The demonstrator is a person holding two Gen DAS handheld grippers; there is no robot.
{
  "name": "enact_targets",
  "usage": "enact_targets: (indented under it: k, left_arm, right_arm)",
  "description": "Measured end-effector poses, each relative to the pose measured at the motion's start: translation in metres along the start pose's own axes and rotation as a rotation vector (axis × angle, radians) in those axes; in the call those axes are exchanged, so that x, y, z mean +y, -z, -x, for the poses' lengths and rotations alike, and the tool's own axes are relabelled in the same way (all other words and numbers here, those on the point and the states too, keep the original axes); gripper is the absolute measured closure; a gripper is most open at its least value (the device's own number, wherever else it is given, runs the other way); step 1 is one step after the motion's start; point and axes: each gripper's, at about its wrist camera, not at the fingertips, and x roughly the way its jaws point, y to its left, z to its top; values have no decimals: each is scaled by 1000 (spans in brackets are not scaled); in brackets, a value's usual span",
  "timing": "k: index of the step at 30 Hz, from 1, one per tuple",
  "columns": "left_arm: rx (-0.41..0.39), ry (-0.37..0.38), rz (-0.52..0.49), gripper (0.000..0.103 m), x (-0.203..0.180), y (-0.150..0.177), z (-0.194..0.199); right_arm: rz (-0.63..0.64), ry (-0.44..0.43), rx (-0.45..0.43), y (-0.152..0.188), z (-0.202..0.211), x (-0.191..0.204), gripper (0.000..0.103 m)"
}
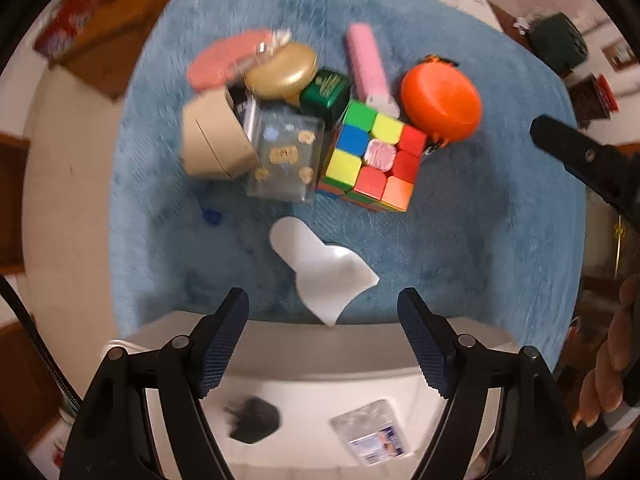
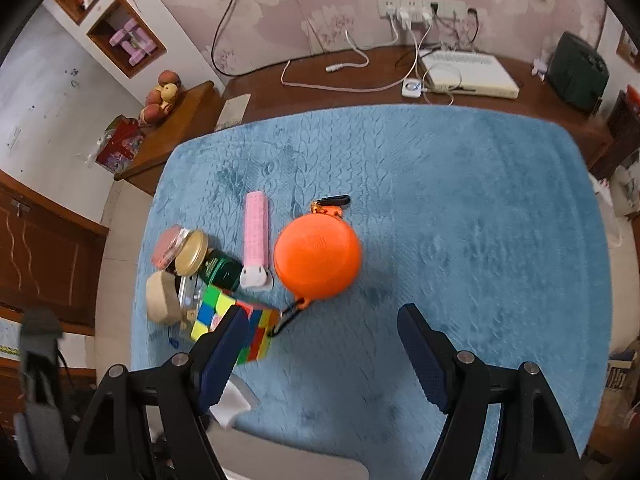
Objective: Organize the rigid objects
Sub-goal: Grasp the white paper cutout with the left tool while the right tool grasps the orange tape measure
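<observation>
A cluster of rigid objects lies on the blue mat (image 1: 460, 248): a colour cube (image 1: 370, 156), an orange round case (image 1: 440, 102), a pink bar (image 1: 368, 64), a green box (image 1: 324, 92), a gold round tin (image 1: 282, 70), a clear box (image 1: 286, 154), a beige box (image 1: 212, 140) and a pink lid (image 1: 224, 58). A white heart-shaped piece (image 1: 320, 268) lies nearer. My left gripper (image 1: 324, 336) is open and empty above a white bin's rim (image 1: 320, 344). My right gripper (image 2: 320, 352) is open and empty, just near of the orange case (image 2: 318, 258) and the cube (image 2: 232, 320).
The white bin holds a black plug (image 1: 252, 420) and a clear packet (image 1: 372, 432). The other gripper's black finger (image 1: 584, 160) shows at the right. Behind the mat are a wooden desk (image 2: 360, 80), cables and a white device (image 2: 468, 72).
</observation>
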Motion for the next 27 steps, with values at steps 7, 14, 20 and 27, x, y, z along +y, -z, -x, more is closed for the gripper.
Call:
enact_targets:
  k: [7,14,20,27]
  left_arm:
    - [71,50,117,23,5,-5,-25]
    - [102,76,170,23,5,-7,-39]
    - [116,71,181,23,1,-5,-48]
    - [120,52,217,23,6,-7,-61]
  right_arm:
    - [-30,13,49,-27,-38,2,25]
    - [-8,51,115,-39,-72,9,25]
    - [25,93,162,-41,-94,14,23]
    - [33,110,186,-44,-109,13,21]
